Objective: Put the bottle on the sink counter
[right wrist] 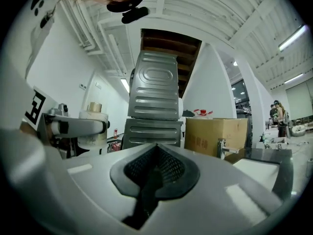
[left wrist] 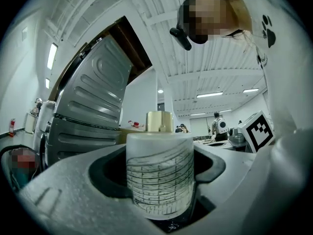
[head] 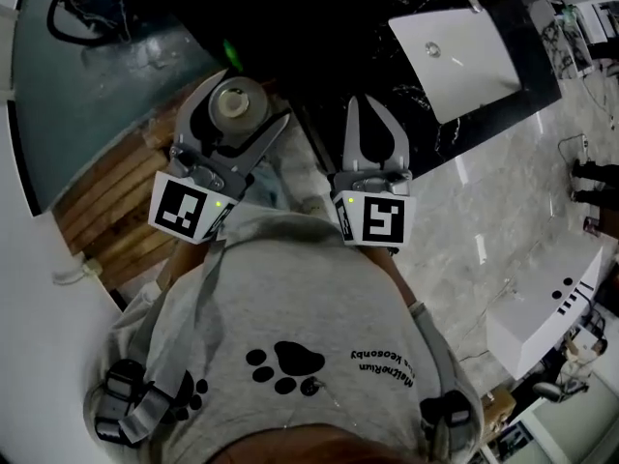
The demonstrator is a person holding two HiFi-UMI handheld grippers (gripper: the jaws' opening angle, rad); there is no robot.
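Two fingers of the left gripper (head: 242,102) are clamped round the body of the bottle (left wrist: 160,175), holding it upright in the air ahead of us at eleven o'clock, well apart from the sink (head: 462,51) and its dark surface (head: 426,133) out at two o'clock. We judge the bottle stiff, frosted and smooth, likely light but slippery and breakable, so the mid-body hold below the gold cap (left wrist: 159,121) suits it. Our left gripper points forward and slightly left, while the right gripper (head: 368,104) hovers just beside it at one o'clock, fingers closed on nothing.
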